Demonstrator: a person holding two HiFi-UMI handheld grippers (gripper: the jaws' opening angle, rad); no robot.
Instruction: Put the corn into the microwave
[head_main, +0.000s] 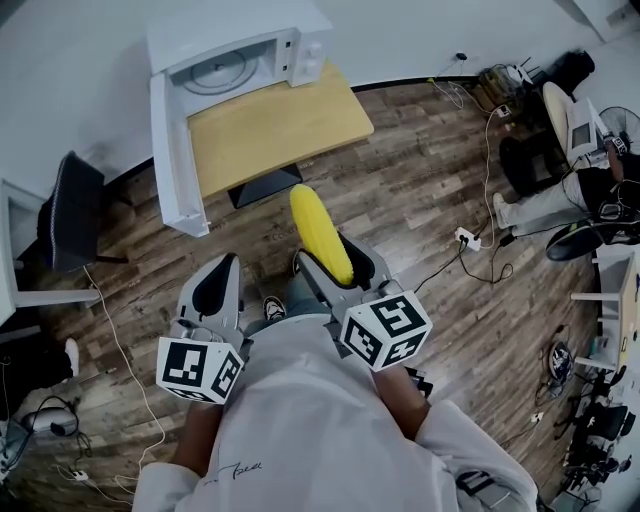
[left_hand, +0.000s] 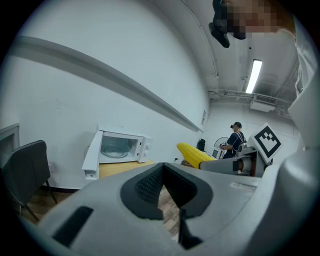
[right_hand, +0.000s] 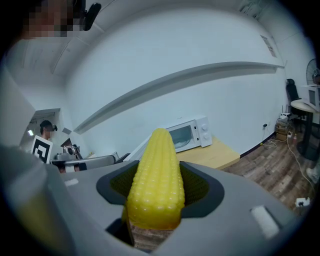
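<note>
A yellow corn cob (head_main: 320, 235) stands out forward from my right gripper (head_main: 337, 255), which is shut on its lower half. In the right gripper view the corn (right_hand: 156, 175) fills the gap between the dark pads (right_hand: 200, 187). The white microwave (head_main: 240, 50) sits at the far end of a wooden table (head_main: 280, 125). Its door (head_main: 175, 150) is swung wide open to the left, and the glass turntable inside is bare. Both grippers are well short of the table, over the floor. My left gripper (head_main: 217, 282) is shut with nothing in it (left_hand: 162, 192).
A black chair (head_main: 75, 215) stands left of the table. Cables and a power strip (head_main: 465, 238) lie on the wood floor to the right. A person (head_main: 570, 190) sits at the far right among equipment. A dark base (head_main: 262, 185) shows under the table's front edge.
</note>
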